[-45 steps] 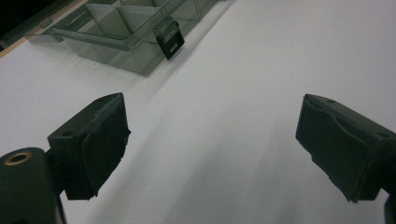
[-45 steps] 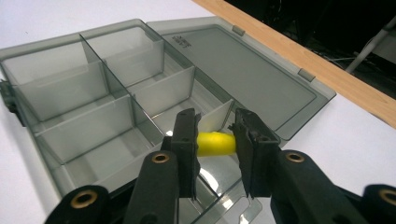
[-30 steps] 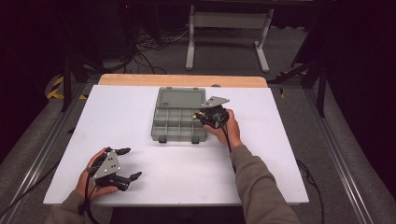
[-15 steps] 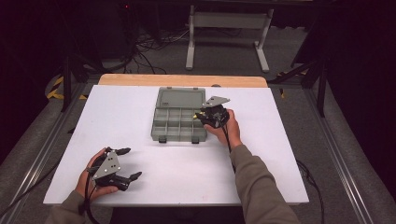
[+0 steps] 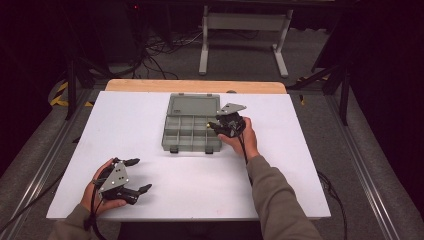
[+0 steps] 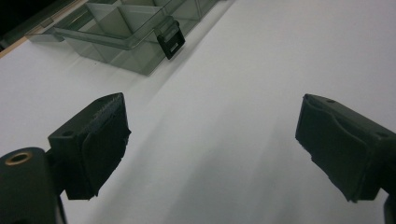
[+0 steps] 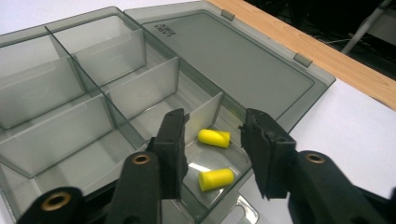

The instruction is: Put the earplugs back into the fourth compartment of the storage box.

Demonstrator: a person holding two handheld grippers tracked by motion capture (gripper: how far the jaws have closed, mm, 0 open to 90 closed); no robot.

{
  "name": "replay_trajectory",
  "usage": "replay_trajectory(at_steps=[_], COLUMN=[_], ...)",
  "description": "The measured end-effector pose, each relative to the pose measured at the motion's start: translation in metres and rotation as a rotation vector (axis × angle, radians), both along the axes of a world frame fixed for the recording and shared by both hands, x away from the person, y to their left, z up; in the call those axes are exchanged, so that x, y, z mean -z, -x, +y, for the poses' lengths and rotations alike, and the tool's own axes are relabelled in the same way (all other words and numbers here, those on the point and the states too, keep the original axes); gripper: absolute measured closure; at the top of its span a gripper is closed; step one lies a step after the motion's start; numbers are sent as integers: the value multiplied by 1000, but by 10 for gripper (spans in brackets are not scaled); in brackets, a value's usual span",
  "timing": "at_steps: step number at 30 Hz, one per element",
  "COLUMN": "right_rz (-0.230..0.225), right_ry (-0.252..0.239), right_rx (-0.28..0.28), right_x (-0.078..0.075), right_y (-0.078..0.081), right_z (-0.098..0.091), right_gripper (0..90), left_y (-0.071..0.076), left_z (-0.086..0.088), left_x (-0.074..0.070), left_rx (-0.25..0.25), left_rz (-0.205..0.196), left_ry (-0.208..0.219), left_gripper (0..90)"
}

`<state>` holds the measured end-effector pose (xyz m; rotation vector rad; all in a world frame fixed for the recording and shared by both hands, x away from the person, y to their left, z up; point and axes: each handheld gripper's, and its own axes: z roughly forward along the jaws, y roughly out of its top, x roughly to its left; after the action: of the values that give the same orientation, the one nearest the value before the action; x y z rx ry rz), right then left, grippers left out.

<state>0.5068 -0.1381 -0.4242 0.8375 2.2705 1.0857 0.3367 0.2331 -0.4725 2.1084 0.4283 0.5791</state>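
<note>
While right gripper [image 7: 212, 156] fingers [image 7: 170, 149] hover apart, lower earplug [image 7: 216, 179] shows partly.

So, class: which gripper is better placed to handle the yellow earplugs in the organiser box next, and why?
Right. The right gripper hangs open over the organiser box compartment holding two yellow earplugs, its jaws having just opened. The left gripper rests open at the table's near edge, away from the box.
</note>
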Motion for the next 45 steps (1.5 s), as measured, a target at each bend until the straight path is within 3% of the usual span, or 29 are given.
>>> replay_trajectory(at_steps=[4, 12, 16, 25, 32, 45], right_rz=[0, -54, -89, -127, -146, -139], right_ry=[-37, -55, -108, -143, -129, -121], right_rx=[6, -44, -77, -130, -153, -169], right_x=[-5, -15, -18, -17, -15, -11], right_y=[4, 23, 50, 92, 111, 131], right_z=[-3, -4, -11, -23, -31, -44], right_gripper=[528, 517, 512, 504, 504, 506], left_y=[0, 1, 2, 2, 2, 1], left_z=[0, 1, 1, -2, -1, 1], left_x=[0, 0, -1, 0, -1, -3], left_rx=[-1, -6, -7, -9, -19, -69], left_rz=[1, -1, -5, -4, 1, -19], left_ry=[3, 4, 6, -3, 9, 36], left_gripper=[104, 104, 106, 108, 111, 148])
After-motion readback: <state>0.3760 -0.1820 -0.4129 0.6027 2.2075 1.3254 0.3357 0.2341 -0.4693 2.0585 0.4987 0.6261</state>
